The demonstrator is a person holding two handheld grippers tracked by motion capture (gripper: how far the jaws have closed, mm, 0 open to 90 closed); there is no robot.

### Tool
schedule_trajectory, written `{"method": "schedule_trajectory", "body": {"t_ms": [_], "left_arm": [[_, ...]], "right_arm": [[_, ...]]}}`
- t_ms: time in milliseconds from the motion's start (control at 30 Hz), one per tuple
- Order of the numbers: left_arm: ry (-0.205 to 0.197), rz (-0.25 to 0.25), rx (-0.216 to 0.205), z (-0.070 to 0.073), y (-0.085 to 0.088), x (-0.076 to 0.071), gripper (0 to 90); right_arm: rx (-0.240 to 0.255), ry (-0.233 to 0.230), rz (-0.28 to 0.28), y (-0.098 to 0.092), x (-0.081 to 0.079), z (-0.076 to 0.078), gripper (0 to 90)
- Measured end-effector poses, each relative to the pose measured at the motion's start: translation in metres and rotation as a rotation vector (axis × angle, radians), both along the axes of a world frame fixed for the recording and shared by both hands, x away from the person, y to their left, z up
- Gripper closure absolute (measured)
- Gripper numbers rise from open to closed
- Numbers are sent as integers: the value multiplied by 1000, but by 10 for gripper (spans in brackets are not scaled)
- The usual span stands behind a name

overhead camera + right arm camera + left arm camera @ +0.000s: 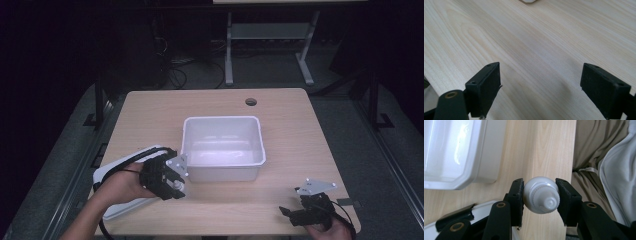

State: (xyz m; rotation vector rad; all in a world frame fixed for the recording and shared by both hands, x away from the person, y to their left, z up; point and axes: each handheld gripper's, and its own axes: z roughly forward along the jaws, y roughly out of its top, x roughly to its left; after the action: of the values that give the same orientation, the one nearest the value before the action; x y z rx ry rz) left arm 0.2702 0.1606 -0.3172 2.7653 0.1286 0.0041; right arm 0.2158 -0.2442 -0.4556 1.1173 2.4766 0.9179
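A small white bottle with a ribbed screw cap is clamped between the pads of my left gripper, cap end toward the camera, held above the wooden table. In the high view my left gripper hovers just left of the front corner of a white plastic tub, and the white bottle shows at its tips. My right gripper rests near the table's front right edge. In the right gripper view its jaws stand wide open over bare wood with nothing between them.
The white tub stands at the table's middle, seemingly empty. A flat white tray or lid lies under my left hand at the front left corner. A cable hole is at the back. Beige and grey cloth shows past the table edge.
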Motion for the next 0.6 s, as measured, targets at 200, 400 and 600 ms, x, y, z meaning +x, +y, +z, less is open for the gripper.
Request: {"method": "schedule_trajectory", "body": {"t_ms": [200,400,600], "left_arm": [[-8,-1,-13,18,-1,2,596],[-21,-7,-3,34,-5,6,596],[-30,4,-14,44,-6,15,596]], "right_arm": [[4,-4,-3,-2,1,0,160],[11,-6,-8,-3,0,1,159],[8,-3,-10,-4,0,0,159]]}}
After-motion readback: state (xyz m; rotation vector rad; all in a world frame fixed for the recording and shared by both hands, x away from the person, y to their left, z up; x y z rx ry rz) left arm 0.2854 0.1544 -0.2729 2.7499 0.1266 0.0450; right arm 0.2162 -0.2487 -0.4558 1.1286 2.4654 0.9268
